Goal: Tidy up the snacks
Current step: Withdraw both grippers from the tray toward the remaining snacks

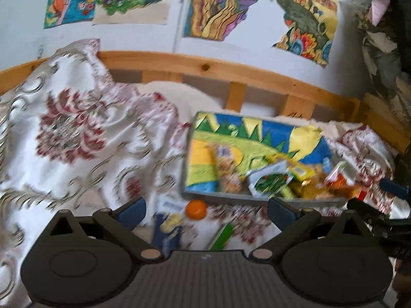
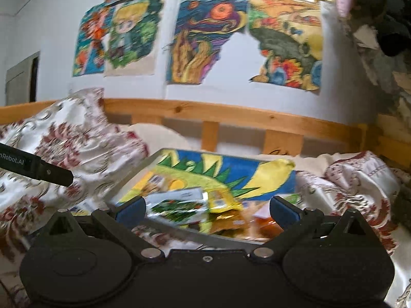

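The left gripper (image 1: 206,211) and right gripper (image 2: 206,211) both stand wide, holding nothing. Snack packets (image 2: 179,206) lie heaped in the painted tray (image 2: 138,173) on the bed; they look light, crinkly and slippery, so pinch a sealed edge. An orange ball (image 1: 196,209) lies outside, on the floral bedspread (image 1: 77,133).

one tray (image 1: 257,198), one orange ball (image 1: 196,209), four wall pictures (image 2: 200,43)

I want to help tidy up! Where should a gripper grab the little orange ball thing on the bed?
Probably around its middle, from above. The orange ball is round and lies alone on the bedspread, just outside the tray, with open cloth on its sides.
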Motion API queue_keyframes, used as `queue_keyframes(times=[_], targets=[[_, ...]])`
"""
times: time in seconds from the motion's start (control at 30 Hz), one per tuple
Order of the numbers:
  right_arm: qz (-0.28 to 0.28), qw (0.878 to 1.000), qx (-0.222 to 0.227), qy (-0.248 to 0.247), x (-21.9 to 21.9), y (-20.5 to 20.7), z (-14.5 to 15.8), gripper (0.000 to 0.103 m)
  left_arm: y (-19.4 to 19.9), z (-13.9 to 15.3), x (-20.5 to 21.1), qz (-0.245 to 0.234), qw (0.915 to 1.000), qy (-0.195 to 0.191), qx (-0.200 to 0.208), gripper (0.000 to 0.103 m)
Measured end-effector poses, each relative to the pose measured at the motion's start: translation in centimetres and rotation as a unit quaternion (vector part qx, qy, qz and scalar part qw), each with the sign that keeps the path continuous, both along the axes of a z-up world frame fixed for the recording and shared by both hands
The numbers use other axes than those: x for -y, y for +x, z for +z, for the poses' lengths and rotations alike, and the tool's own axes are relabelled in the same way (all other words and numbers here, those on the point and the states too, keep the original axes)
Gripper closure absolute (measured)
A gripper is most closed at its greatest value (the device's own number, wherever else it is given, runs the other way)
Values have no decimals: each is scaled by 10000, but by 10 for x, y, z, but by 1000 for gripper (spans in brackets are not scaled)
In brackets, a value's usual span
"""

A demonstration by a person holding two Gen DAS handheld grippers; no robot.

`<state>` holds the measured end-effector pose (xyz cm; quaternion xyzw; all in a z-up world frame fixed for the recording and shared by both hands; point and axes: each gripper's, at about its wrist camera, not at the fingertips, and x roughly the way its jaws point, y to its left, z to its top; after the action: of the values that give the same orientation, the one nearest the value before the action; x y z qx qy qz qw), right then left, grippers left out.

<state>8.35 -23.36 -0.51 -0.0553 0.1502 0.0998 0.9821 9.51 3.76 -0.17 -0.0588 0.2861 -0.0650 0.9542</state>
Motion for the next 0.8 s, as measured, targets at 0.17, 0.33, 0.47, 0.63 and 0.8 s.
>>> queue_keyframes(times=[0.17, 0.33, 0.47, 0.63, 0.8], targets=[[339, 9993, -126, -123, -25, -10, -4, 1, -14, -12, -20, 11, 9996, 195, -182, 1], [666, 9969, -329, -250, -48, -19, -11, 1, -24, -21, -33, 45, 9992, 254, -312, 1], [915, 9935, -590, -335, -64, -23, -17, 1, -33, -29, -39, 46, 9988, 287, -389, 1], [1061, 9895, -914, -370, -80, -27, -24, 1, -39, -37, -43, -6, 9980, 430, -458, 1], [1140, 9866, -1084, -444, -89, -28, -30, 1, -38, -42, -46, -8, 9971, 451, -614, 1]])
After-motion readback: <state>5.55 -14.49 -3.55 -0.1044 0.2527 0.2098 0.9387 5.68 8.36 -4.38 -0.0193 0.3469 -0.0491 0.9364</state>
